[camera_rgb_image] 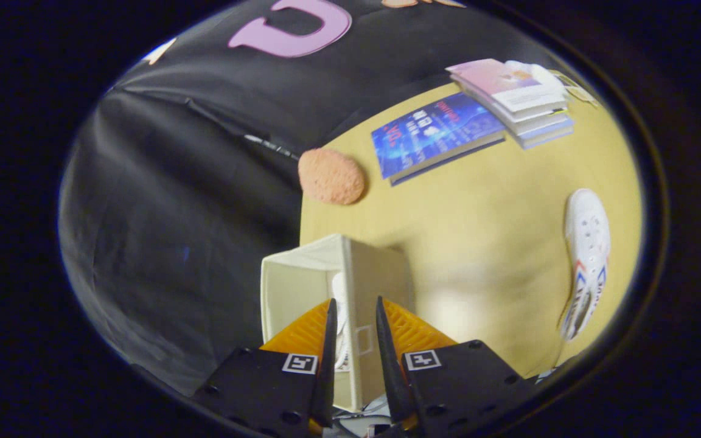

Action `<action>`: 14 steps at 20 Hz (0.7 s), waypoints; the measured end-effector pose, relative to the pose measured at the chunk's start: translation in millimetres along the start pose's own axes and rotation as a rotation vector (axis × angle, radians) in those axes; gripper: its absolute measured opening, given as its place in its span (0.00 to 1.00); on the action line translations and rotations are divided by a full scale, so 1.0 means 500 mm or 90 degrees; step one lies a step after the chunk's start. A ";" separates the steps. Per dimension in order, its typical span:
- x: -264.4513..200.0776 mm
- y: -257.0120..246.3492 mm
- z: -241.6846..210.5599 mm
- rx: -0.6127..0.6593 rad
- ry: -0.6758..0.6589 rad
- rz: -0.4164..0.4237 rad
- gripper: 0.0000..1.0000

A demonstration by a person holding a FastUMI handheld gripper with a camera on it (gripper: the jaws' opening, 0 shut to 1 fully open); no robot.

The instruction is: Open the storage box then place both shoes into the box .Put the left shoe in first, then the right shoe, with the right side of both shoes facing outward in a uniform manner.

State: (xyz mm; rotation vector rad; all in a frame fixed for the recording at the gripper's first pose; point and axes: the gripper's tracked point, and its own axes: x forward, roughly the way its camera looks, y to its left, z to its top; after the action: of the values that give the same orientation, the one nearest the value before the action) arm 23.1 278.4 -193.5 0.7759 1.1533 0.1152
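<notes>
The cream storage box (302,286) stands open at the table's left edge, just below my fingers. A white shoe (339,304) lies inside it against the right wall, seen in the narrow gap between the fingers. My gripper (355,301) hangs over that wall with its fingers a little apart, and neither finger visibly presses on the shoe. A second white shoe (588,255) with red and blue stripes lies on the yellow table (478,243), far off to the right of the box.
An orange sponge-like pad (332,176) sits beyond the box at the table's edge. A blue book (435,137) and a stack of books (521,97) lie at the far end. Bare tabletop lies between the box and the second shoe.
</notes>
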 end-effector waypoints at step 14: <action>-0.110 -0.541 0.054 0.083 -0.028 -0.248 0.45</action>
State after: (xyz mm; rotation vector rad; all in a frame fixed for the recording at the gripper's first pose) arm -58.2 40.1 -309.4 0.6503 1.2587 -0.3023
